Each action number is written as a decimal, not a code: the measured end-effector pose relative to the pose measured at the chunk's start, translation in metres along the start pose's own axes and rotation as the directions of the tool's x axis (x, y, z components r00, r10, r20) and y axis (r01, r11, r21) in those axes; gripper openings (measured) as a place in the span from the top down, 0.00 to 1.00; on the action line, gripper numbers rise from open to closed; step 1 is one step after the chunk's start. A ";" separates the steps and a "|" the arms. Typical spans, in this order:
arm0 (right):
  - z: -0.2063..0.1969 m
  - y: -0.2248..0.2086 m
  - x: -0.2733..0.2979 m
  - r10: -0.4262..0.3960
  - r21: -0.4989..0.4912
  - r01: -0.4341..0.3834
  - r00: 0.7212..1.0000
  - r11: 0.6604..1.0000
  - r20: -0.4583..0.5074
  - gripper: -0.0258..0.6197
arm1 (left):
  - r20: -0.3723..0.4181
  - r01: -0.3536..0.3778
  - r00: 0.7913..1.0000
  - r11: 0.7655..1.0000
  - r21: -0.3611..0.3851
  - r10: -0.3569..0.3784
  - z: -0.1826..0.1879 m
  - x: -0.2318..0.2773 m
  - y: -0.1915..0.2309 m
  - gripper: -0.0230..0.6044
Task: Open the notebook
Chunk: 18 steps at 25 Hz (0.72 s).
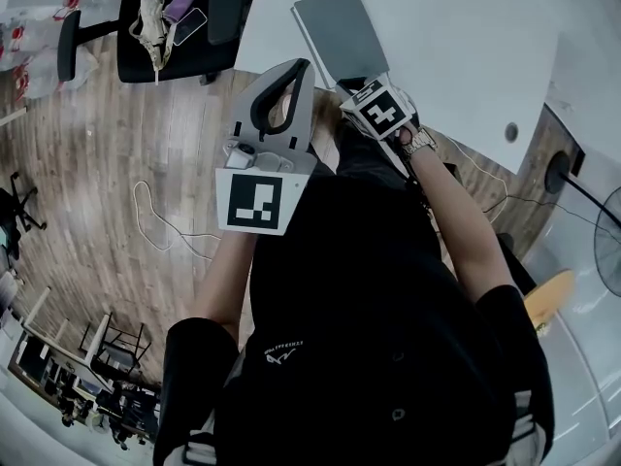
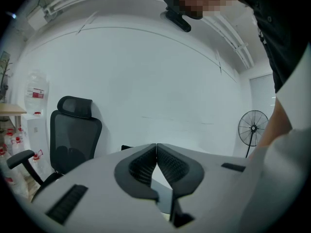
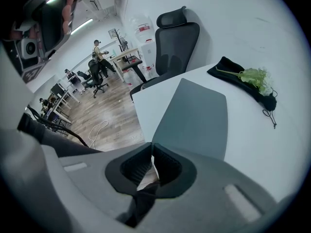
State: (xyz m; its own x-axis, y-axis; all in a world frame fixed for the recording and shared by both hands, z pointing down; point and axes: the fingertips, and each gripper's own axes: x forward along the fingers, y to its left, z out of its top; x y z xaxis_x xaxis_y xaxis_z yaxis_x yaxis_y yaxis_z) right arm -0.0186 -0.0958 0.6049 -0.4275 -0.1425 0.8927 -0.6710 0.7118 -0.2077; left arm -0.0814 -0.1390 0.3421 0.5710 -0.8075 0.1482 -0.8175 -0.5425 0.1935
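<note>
White table (image 1: 456, 56) fills 12 to 3 o'clock in the head view. Its left edge drops off to wood floor, and its near edge runs diagonally toward 3 o'clock. The notebook (image 1: 340, 32), grey, shut and flat, lies at 12 o'clock by the table's near-left corner, with its near end right at the table edge.

Right gripper (image 3: 151, 152): jaws all but together, only a thin slit between them. The tips are at the notebook's near corner. Can't tell if the cover edge is caught between them. Its marker cube sits just below the notebook in the head view.

Left gripper (image 2: 156, 147): jaws together, tips touching, nothing between. It is held up off the table at 11 o'clock of the person's body, over the floor, well clear of the notebook.

Open room: bare tabletop beyond and right of the notebook, from 12 to 2 o'clock. The left side is open floor.

Around:
- An office chair (image 1: 141, 61) at 10–11 o'clock, apart from the table corner, with loose stuff on the seat.
- A cable (image 1: 139, 212) looped on the floor at 9 o'clock.
- A round hole (image 1: 511, 132) in the tabletop at 2 o'clock.
- In the right gripper view, a black cloth (image 3: 233, 74) with a green sprig (image 3: 255, 75) at 2 o'clock, near the notebook's far end but not touching it.
- A standing fan (image 2: 252, 128) at 3 o'clock in the left gripper view.

The person's own torso and right forearm crowd the near table edge.
</note>
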 end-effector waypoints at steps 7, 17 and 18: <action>0.004 -0.002 -0.012 0.054 -0.004 -0.054 0.998 0.999 0.041 0.93 | 0.004 -0.052 0.999 0.999 0.000 0.052 -0.002 0.003 -0.008 0.95; 0.001 -0.009 -0.024 0.091 -0.043 -0.088 0.993 0.995 0.078 0.93 | 0.014 -0.109 0.994 0.994 0.004 0.109 -0.007 0.004 -0.030 0.95; 0.000 -0.010 -0.025 0.093 -0.048 -0.089 0.992 0.995 0.081 0.93 | 0.014 -0.113 0.993 0.994 0.003 0.113 -0.007 0.004 -0.032 0.95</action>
State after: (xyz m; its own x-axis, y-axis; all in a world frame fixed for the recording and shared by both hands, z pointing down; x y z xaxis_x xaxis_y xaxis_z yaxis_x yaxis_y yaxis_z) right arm -0.0015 -0.0996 0.5844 -0.5353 -0.1310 0.8344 -0.6007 0.7536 -0.2670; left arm -0.0528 -0.1230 0.3436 0.4738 -0.8669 0.1551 -0.8770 -0.4483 0.1730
